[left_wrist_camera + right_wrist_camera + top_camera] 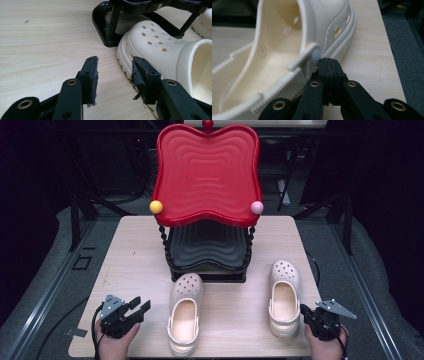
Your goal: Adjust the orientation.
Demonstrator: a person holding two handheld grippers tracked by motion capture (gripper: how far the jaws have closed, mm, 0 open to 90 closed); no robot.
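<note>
Your left gripper [113, 75] is holding its jaws spread just left of the left shoe [160, 50], whose long way is running toward the rack [207, 255], while your right gripper [328, 63] is keeping its jaws pressed together, pinching nothing.

matt cream foam clogs [185, 320] with smooth perforated uppers; pale wood-grain laminate desk [135, 270]; glossy red plastic tray [206, 170] with ripples; worn black rubber pads [94, 75] on the left hand-held gripper [113, 72].
</note>
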